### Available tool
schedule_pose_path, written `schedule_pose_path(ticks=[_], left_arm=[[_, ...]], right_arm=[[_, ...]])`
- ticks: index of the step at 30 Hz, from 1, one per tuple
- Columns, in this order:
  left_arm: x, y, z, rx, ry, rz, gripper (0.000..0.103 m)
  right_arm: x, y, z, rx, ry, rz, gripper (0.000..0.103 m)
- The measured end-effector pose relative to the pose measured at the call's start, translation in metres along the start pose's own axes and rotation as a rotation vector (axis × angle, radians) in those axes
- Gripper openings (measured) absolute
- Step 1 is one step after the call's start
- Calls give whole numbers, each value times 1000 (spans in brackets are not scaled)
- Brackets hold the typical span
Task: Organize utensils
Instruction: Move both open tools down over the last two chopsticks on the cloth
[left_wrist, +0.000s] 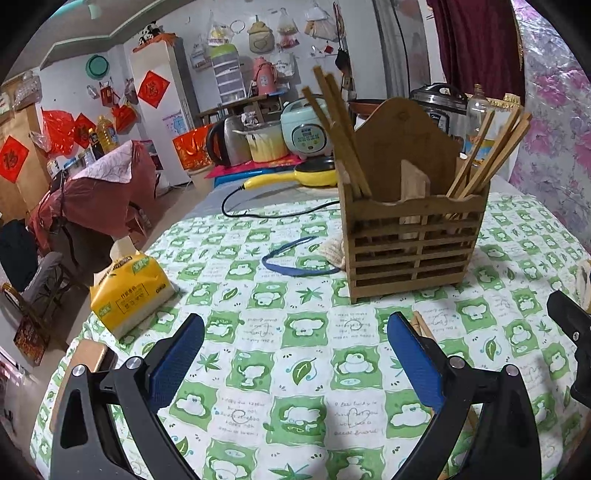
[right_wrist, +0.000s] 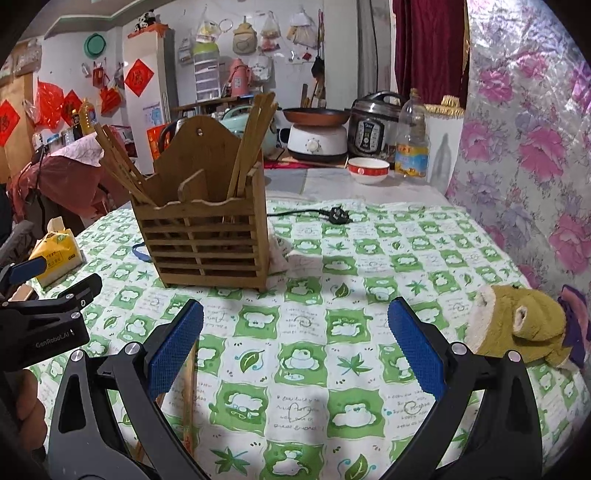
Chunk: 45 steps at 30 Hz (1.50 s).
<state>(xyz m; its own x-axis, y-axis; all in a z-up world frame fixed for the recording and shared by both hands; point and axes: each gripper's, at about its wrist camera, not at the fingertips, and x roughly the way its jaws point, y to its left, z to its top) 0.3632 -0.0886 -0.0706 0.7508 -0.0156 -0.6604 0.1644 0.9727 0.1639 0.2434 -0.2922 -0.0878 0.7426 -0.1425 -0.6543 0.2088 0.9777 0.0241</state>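
Chopsticks (left_wrist: 343, 136) already stand in both outer compartments of the slatted bamboo holder (left_wrist: 413, 240), one bundle leaning left, the other (left_wrist: 487, 155) leaning right, which we judge keeps the sets sorted either side of the central divider. A few loose sticks (right_wrist: 188, 384) lie flat on the green-checked cloth of the table (left_wrist: 295, 369), partly hidden under our right claw's left pad in the right wrist view; in the left wrist view they (left_wrist: 424, 330) peek out just beside the left claw's right pad. Our left claw (left_wrist: 295, 363) has its blue pads spread wide with nothing between them, and our right claw (right_wrist: 295, 350) is likewise spread and empty. Both hover low over the cloth in front of the holder, facing it, probably so either can drop onto the stray sticks. A yellow tissue pack (left_wrist: 129, 291) sits well to the left, a plush toy (right_wrist: 517, 325) to the right; neither blocks the route to the holder.
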Motion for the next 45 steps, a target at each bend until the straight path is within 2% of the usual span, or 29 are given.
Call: schedule_pose_path(ticks=[8, 16, 21, 24, 25, 27, 33, 37, 39, 45], left_arm=[[3, 6, -6, -22, -3, 29, 97], [-6, 18, -27, -22, 20, 103, 97], [-18, 27, -44, -33, 35, 106, 97], [-25, 28, -59, -32, 57, 63, 97], [-30, 29, -63, -25, 50, 59, 97], [-35, 29, -66, -27, 33, 60, 97], [-46, 17, -78, 11, 51, -75, 97], [-58, 0, -84, 92, 20, -188, 97], [-62, -15, -89, 167, 26, -250, 97], [-81, -54, -112, 426, -1, -338, 97]], right_arm=[[-1, -9, -4, 38, -37, -54, 97], [-27, -24, -20, 107, -67, -64, 97], [-50, -32, -34, 122, -98, -83, 97], [-64, -35, -45, 131, -128, -84, 97], [-66, -36, -52, 136, -108, -87, 97], [-70, -36, -56, 130, -84, -38, 97], [-76, -40, -65, 143, -69, 16, 97], [-70, -50, -67, 197, -33, 45, 97], [-68, -53, -68, 217, -22, 54, 97], [-66, -57, -69, 244, -15, 71, 97]])
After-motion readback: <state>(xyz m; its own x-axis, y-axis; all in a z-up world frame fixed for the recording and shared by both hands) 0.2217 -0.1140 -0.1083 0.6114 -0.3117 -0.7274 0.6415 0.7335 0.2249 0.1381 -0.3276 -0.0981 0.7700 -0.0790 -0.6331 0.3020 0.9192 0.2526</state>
